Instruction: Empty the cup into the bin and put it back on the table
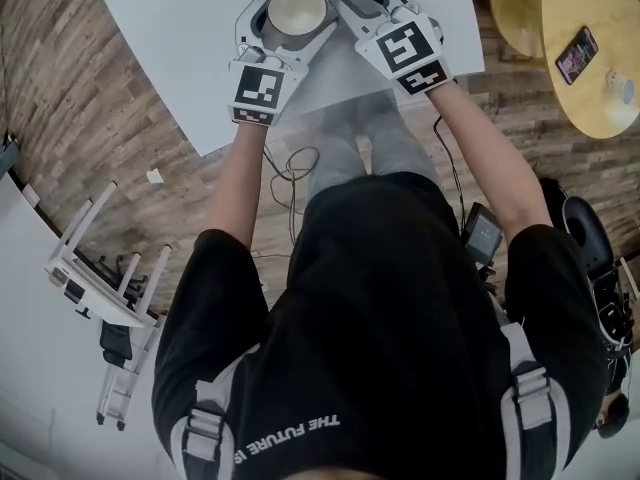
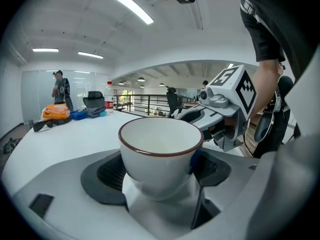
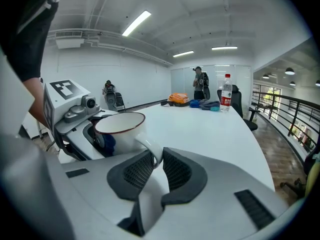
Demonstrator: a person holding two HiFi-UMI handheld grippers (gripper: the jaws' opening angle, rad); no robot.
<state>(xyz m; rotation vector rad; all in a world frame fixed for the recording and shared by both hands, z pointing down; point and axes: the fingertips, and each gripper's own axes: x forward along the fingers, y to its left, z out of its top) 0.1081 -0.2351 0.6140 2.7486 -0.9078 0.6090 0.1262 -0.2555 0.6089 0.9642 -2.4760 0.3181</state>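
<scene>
A white cup [image 1: 297,10] with a dark red rim sits upright over the near part of the white table [image 1: 190,38], and its inside looks empty. My left gripper [image 1: 283,40] is shut on the cup's body, with a dark pad against each side of the cup [image 2: 160,149]. My right gripper [image 1: 338,3] comes in from the right and is shut on the cup's handle [image 3: 150,151], pinched between its ribbed pads [image 3: 177,171]. Each gripper shows in the other's view: right gripper [image 2: 220,114], left gripper [image 3: 75,109]. No bin is in view. Whether the cup's base rests on the table is hidden.
The table's front edge [image 1: 300,118] lies just below the grippers. A round wooden table [image 1: 600,78] with a phone [image 1: 576,53] stands at the right. A white rack [image 1: 100,278] lies on the wood floor at the left. A bottle [image 3: 226,99] and bags [image 3: 180,99] sit at the table's far end, with people behind.
</scene>
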